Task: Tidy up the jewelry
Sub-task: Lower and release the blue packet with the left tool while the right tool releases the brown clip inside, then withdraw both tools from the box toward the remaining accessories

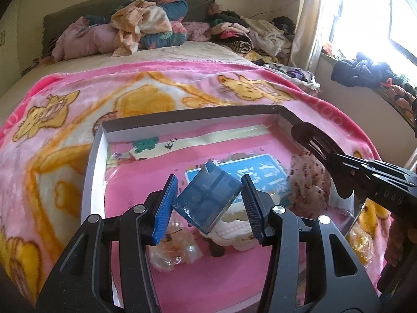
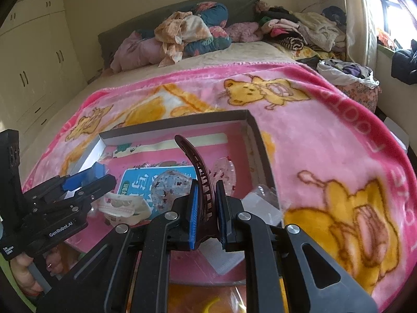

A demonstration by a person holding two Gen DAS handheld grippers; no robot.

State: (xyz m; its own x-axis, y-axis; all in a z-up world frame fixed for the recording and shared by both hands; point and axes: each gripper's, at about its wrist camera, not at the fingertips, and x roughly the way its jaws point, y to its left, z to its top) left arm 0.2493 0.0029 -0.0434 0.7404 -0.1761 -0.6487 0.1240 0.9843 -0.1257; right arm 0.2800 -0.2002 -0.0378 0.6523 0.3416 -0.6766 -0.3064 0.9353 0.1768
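My left gripper (image 1: 209, 184) is shut on a small translucent blue compartment box (image 1: 208, 198), held tilted above a shallow grey tray (image 1: 93, 156) with a pink lining. In the right wrist view my right gripper (image 2: 207, 186) is shut on a dark maroon curved hair claw (image 2: 199, 172) that sticks up past the pads, over the tray (image 2: 250, 120). The claw (image 1: 312, 140) and right gripper (image 1: 346, 167) also show at the right of the left wrist view. At the left of the right wrist view is the left gripper (image 2: 99, 180).
In the tray lie a speckled clear hair clip (image 2: 169, 185), a cream hair claw (image 2: 122, 206), a blue printed card (image 2: 135, 180) and clear packets (image 1: 177, 250). The tray rests on a pink cartoon blanket (image 2: 325, 140) on a bed. Piled clothes (image 2: 187, 31) lie at the far end.
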